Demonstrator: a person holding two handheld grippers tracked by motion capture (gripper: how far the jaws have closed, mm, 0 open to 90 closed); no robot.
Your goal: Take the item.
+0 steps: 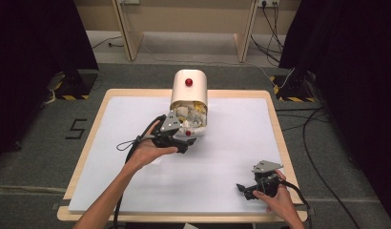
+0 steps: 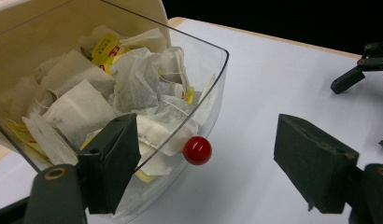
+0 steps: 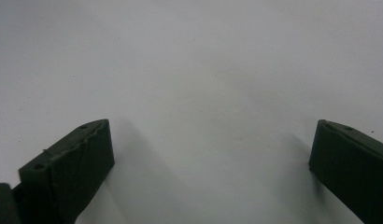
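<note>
High view | cream tea-bag box (image 1: pixel 189 86) lies on its side at the counter's (image 1: pixel 231 157) far middle | left tool (image 1: pixel 183 143) open just before the box's clear lid (image 2: pixel 199 70), red knob (image 2: pixel 197 150) between jaws | right tool (image 1: pixel 245 189) open, well apart from the box.

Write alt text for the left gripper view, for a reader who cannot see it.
The open left gripper reaches toward a clear container full of tea bags, a red knob on its front wall, standing on a white table. The other gripper sits at upper right.
</note>
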